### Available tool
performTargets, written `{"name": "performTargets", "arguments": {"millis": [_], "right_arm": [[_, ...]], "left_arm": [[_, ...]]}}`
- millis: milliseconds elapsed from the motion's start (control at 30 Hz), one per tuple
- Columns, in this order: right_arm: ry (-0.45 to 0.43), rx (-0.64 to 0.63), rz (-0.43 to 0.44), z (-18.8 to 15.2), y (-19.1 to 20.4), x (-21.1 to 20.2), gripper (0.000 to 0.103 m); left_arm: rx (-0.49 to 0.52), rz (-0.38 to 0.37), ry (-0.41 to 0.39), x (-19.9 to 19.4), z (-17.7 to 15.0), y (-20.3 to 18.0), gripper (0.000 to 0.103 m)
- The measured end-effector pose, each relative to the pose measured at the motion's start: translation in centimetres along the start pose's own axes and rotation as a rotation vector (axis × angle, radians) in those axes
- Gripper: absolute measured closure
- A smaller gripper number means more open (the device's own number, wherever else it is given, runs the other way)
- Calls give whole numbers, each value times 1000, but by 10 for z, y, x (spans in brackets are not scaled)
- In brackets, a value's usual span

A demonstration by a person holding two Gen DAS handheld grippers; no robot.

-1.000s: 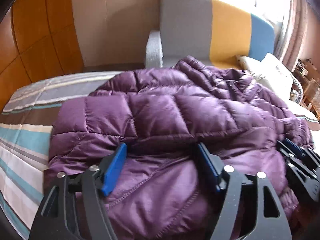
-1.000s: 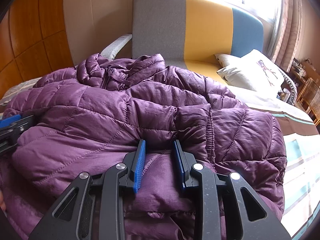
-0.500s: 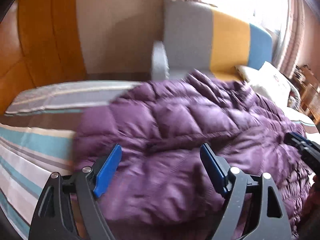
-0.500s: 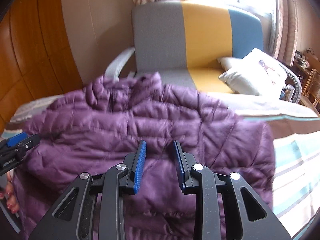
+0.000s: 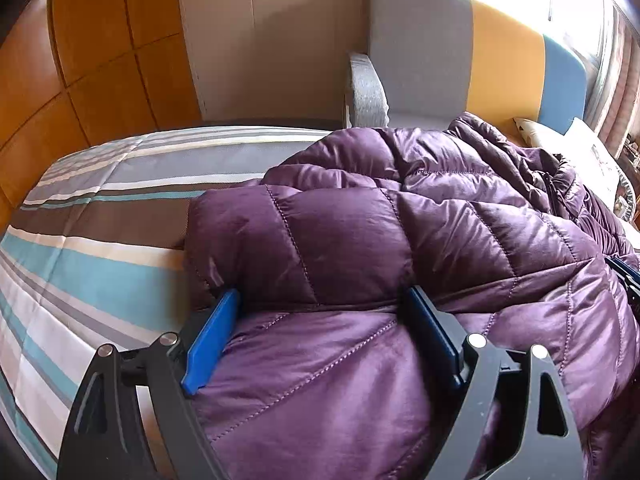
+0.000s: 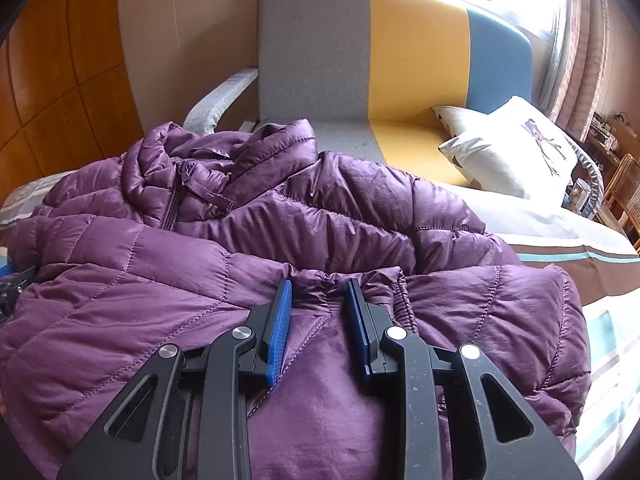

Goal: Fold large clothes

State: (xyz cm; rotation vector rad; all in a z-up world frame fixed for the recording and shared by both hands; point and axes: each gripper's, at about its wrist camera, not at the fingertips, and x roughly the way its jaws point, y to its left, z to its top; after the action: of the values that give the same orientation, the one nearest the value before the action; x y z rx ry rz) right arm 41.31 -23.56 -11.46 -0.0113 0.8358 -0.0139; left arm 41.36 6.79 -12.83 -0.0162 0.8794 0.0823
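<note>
A purple quilted down jacket (image 5: 400, 232) lies on a striped bed (image 5: 100, 208), its lower part folded up over the body. It also shows in the right wrist view (image 6: 360, 208), collar and zipper at the far left. My left gripper (image 5: 324, 312) has its jaws wide apart, with a thick fold of the jacket bulging between the blue pads. My right gripper (image 6: 318, 304) has its jaws narrowly apart with a pinch of the jacket's gathered cuff between them. The right gripper's tip shows at the right edge of the left wrist view (image 5: 628, 280).
A grey, yellow and blue sofa (image 6: 400, 60) stands behind the bed, with white pillows (image 6: 512, 152) on its seat. Wood wall panels (image 5: 80, 60) are to the left. A wicker chair (image 6: 624, 188) and curtains are far right.
Both grippers lifted the jacket's near edge, carried it toward the collar and set it down. The jacket has shifted to the right on the bed, baring more striped cover on the left.
</note>
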Motion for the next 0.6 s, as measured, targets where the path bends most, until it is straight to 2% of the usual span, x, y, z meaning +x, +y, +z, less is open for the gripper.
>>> {"name": "performTargets", "arguments": {"millis": [100, 167, 200, 233, 267, 333, 400, 467, 600], "right_arm": [[-4, 21, 31, 1, -5, -11, 75], [-26, 57, 69, -2, -13, -32, 75], [-31, 67, 81, -5, -16, -42, 68], [-32, 73, 81, -9, -20, -53, 49], [-37, 75, 76, -12, -22, -61, 43], [-50, 51, 75, -24, -26, -84, 43], [-22, 26, 61, -38, -29, -98, 43], [7, 65, 78, -55, -40, -110, 43], [52, 130, 82, -89, -55, -128, 43]], "left_arm": [[11, 9, -4, -6, 0, -1, 14], [22, 13, -16, -21, -6, 0, 2], [19, 6, -25, -29, -10, 0, 2], [14, -6, -30, -36, -14, 2, 2], [9, -25, -31, -45, -21, 4, 2], [3, -48, -26, -58, -31, 9, 2], [1, -75, -18, -72, -45, 11, 2], [16, -101, -9, -86, -64, 11, 2], [60, -97, 9, -101, -97, 9, 2]]}}
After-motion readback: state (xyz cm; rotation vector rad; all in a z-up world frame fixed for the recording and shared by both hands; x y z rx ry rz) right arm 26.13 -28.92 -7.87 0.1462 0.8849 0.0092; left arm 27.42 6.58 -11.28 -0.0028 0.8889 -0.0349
